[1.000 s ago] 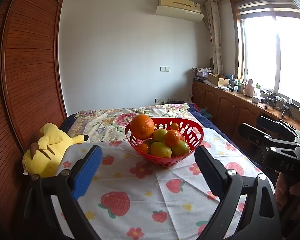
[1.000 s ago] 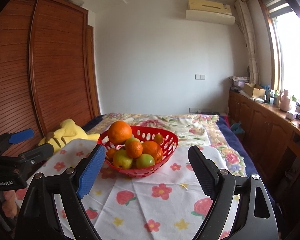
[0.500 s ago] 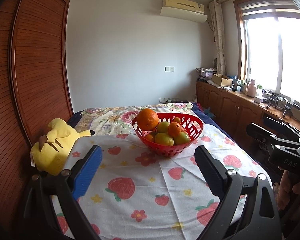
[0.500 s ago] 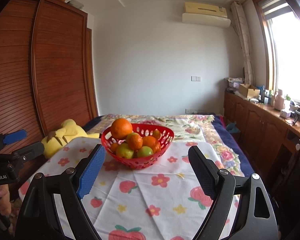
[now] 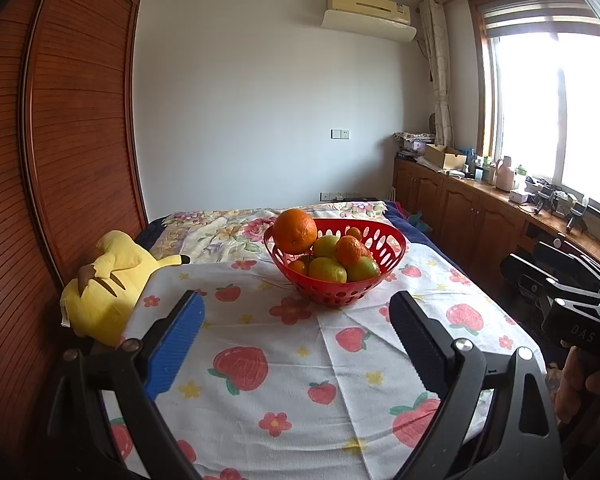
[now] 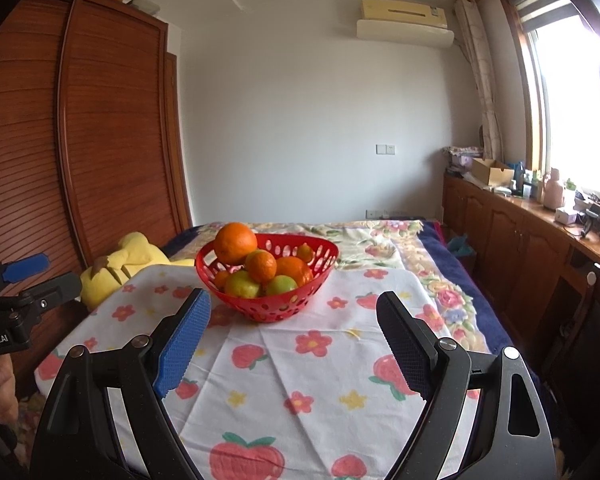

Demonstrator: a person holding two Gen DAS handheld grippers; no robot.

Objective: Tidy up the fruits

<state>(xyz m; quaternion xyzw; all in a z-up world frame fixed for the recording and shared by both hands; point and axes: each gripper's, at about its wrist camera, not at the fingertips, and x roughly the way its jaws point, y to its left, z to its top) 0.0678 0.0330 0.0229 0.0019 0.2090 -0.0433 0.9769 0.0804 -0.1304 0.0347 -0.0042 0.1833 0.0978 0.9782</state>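
Grippers, left (image 5: 296,344) and right (image 6: 294,340), backed away from red perforated plastic fruit basket (image 5: 336,292); jaws wide, empty; fruit looks sorted.

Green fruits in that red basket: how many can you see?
3. All sit along the front of the red basket: one front left, one front right, one behind them. More may lie hidden underneath.
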